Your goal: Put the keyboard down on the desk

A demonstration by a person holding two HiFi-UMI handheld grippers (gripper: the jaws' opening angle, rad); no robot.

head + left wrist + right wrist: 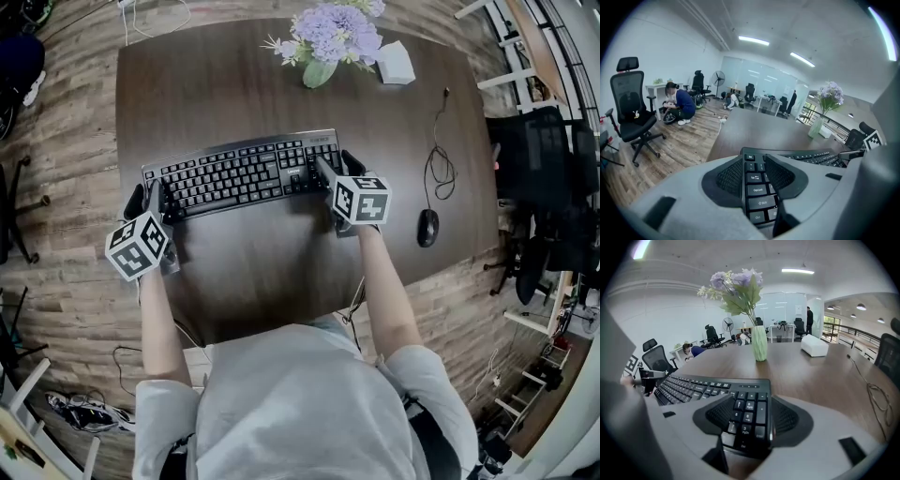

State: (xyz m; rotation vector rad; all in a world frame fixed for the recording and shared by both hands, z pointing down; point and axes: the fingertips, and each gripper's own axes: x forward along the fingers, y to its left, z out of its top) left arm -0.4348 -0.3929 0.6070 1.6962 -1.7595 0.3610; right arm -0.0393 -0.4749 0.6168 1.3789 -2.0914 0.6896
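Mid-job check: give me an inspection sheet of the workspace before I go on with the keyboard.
Surface: dark wooden desk, mostly bare.
Job's things: keyboard lies across the desk's middle; lifted or resting, cannot tell.
Clutter: flower vase and white box at the far edge; mouse to the right.
Grippers: left gripper closed on the keyboard's left end, right gripper on its number-pad end.
Cables: mouse cable looped on the desk, clear of the keyboard.
Surroundings: office chairs around; a person sitting on the floor beyond the desk.

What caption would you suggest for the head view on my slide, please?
Left gripper and right gripper clasp opposite ends of the keyboard at the desk.
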